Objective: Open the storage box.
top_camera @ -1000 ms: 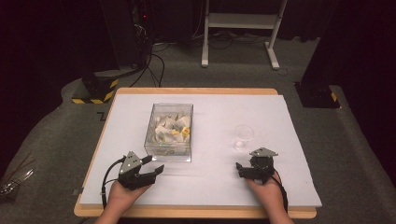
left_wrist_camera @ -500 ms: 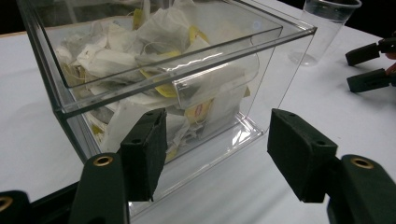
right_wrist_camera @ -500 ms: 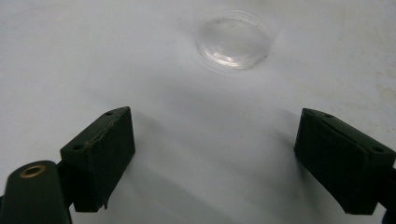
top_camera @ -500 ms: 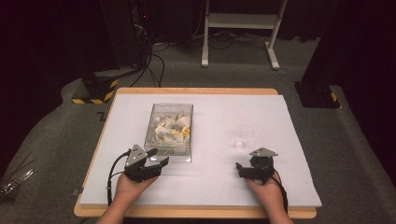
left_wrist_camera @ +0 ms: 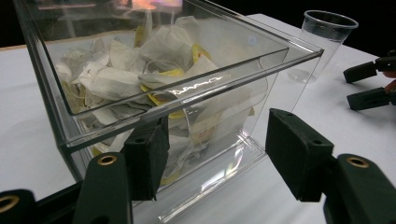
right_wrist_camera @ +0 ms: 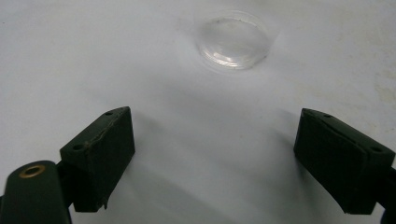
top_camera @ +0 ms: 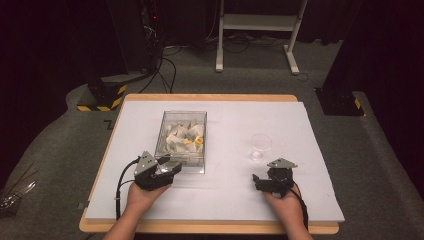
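Observation:
A clear plastic box full of tea bags stands left of centre on the white table. My left gripper sits at the box's near left corner. In the left gripper view my left gripper is open; its jaws have just been closing a little, and the box's lower near corner lies between the pads, which do not press on it. An empty clear cup stands to the right. Just short of that cup, my right gripper is open over bare table.
The right gripper rests near the table's front right, and its jaws show at the far right of the left gripper view beside the cup. Cables and a white stand's legs lie on the dark floor beyond the table.
My left gripper has moved a short way forward and right, up to the box's near side. The right gripper, cup and box have stayed in place.

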A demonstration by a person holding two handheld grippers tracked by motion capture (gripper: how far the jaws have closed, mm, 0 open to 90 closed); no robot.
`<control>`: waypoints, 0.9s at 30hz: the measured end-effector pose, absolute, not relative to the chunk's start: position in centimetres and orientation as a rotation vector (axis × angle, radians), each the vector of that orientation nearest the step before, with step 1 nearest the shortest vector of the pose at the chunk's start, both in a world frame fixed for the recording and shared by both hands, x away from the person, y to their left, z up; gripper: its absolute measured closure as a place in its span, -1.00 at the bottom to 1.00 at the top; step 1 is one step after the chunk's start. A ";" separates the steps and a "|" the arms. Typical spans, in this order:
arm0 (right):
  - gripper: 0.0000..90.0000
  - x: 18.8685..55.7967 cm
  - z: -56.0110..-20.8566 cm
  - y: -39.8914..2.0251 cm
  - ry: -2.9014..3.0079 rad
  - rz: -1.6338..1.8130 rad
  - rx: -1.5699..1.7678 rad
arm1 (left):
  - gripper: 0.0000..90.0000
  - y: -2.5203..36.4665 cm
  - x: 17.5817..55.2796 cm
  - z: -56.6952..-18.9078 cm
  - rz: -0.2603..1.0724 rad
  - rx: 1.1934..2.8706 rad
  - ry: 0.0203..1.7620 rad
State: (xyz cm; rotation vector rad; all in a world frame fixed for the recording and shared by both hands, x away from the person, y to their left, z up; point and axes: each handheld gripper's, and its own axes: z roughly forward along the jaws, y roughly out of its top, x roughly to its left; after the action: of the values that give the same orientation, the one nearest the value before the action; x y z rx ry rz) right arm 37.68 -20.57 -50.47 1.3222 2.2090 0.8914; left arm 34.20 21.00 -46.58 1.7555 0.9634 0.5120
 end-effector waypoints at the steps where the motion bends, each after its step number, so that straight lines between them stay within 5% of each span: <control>1: -0.73 37.7 -50.5 -20.6 2.209 0.891 1.322 | -0.09 20.9 34.3 -46.6 0.516 1.756 0.964; 27: -0.72 37.6 -50.5 -20.6 2.209 0.892 1.321 | 0.30 21.5 34.8 -47.4 0.488 1.722 0.910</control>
State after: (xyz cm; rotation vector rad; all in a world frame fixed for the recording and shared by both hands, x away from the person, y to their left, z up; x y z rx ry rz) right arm 37.62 -20.56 -50.46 1.3212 2.2092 0.8916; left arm 34.77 21.46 -47.36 1.7218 0.9102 0.4882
